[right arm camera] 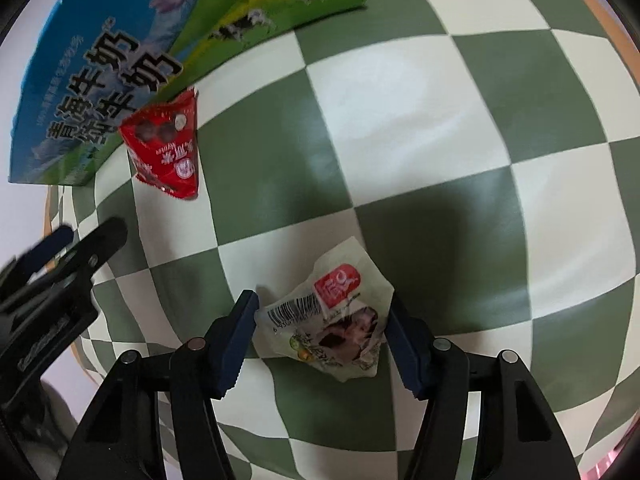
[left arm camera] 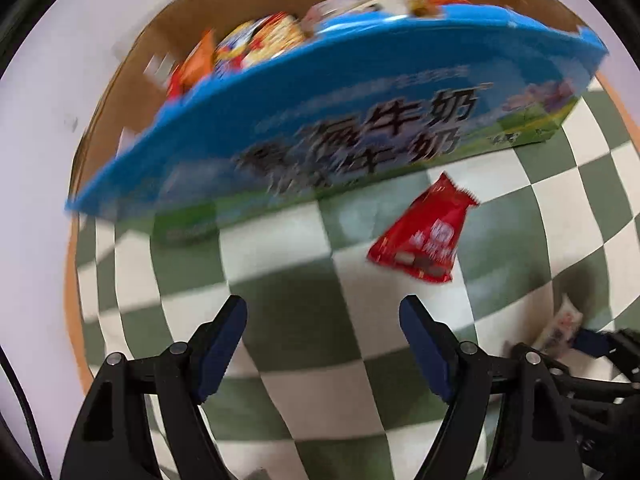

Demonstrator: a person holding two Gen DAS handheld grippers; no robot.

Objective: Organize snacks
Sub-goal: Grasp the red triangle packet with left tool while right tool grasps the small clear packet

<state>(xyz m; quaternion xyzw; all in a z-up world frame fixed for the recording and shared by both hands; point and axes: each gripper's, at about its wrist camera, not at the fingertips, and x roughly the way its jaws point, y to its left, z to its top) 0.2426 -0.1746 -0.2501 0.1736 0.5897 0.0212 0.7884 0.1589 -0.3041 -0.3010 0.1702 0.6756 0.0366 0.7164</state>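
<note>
Red packet [left arm camera: 420,236] lies at one o'clock of the wide, empty left gripper [left arm camera: 322,320]; the right gripper [right arm camera: 322,320] brackets the clear packet [right arm camera: 328,320], jaws wide, likely bound for the box [left arm camera: 320,128].

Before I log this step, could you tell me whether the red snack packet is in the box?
Out: the red snack packet lies on the checkered cloth, beside the blue milk carton box.

Left gripper [left arm camera: 323,312] and right gripper [right arm camera: 322,312] both gape wide.

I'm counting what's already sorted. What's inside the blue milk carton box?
Inside the blue milk box, several snack packets show above its front wall: orange, red-and-yellow, white. Anything lower down is covered by that wall.
</note>
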